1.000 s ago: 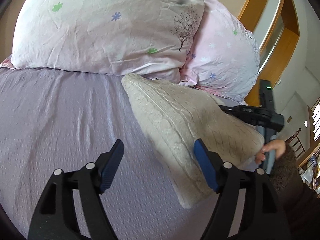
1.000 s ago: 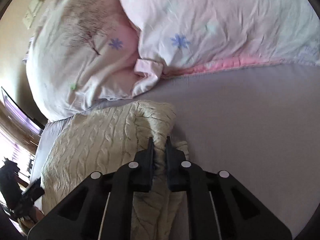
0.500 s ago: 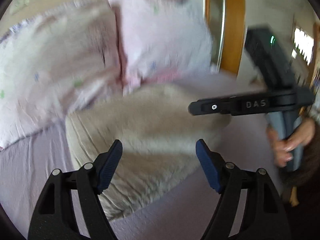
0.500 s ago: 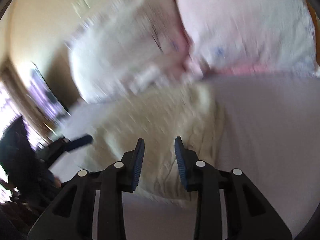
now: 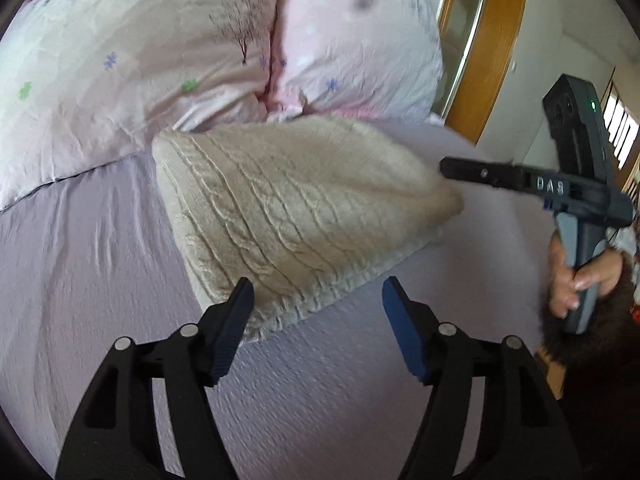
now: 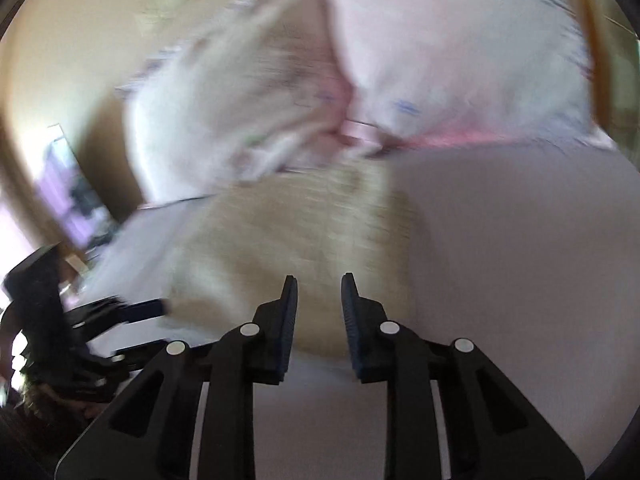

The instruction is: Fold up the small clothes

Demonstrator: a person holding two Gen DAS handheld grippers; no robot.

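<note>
A cream cable-knit sweater (image 5: 296, 208) lies folded on the lilac bedsheet (image 5: 88, 264), just below the pillows. My left gripper (image 5: 318, 304) is open and empty, hovering just in front of the sweater's near hem. My right gripper (image 6: 319, 296) is open and empty, lifted off the sweater (image 6: 304, 240), which shows blurred below it. The right gripper also shows in the left wrist view (image 5: 448, 169), held above the sweater's right corner. The left gripper shows at the left edge of the right wrist view (image 6: 160, 307).
Two pale pink floral pillows (image 5: 160, 56) lean at the head of the bed behind the sweater. A wooden door frame (image 5: 476, 52) stands at the far right. Bare sheet lies in front of the sweater and to its left.
My right gripper has opened, let go of the sweater and pulled back up. My left gripper has swung around toward the sweater's near hem. The sweater now lies flat and folded.
</note>
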